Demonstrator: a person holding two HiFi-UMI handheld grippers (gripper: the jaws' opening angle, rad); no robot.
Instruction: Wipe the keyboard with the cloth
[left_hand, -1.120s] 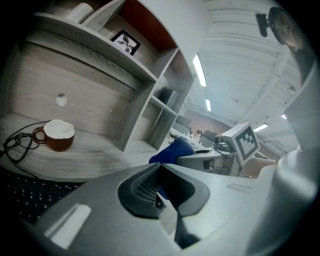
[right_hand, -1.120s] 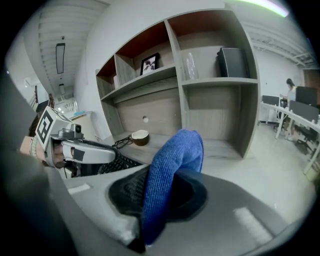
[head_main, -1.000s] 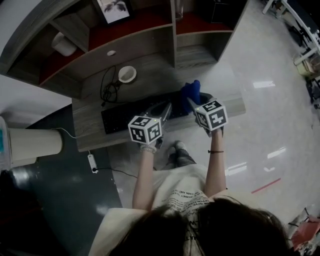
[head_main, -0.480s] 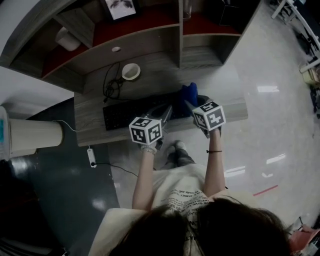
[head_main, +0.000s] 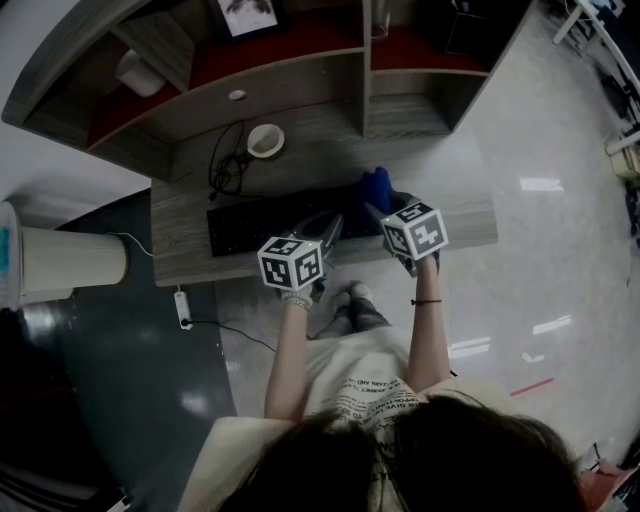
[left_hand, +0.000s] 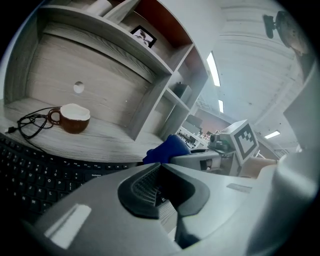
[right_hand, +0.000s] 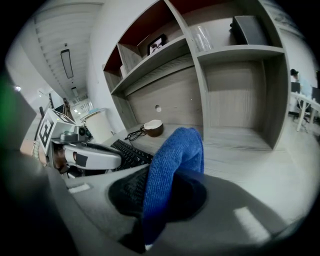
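Observation:
A black keyboard (head_main: 262, 226) lies along the front of the wooden desk (head_main: 190, 262). My right gripper (head_main: 375, 208) is shut on a blue cloth (head_main: 377, 185), which stands up from the jaws above the keyboard's right end. In the right gripper view the cloth (right_hand: 175, 162) fills the space between the jaws, with the keyboard (right_hand: 131, 153) to the left. My left gripper (head_main: 333, 224) hovers over the keyboard's right half, just left of the cloth. Its jaws look shut with nothing in them. The left gripper view shows the keyboard (left_hand: 30, 175), the cloth (left_hand: 170, 148) and the right gripper (left_hand: 200, 161).
A brown cup with a white inside (head_main: 265, 140) and a coiled black cable (head_main: 225, 170) sit behind the keyboard. Shelves (head_main: 280, 60) rise at the back of the desk, with a framed picture (head_main: 246, 12). A power strip (head_main: 183, 308) lies on the floor.
The head view has drifted a little. The right gripper and cloth have edged slightly left towards the keyboard. The left gripper has hardly moved.

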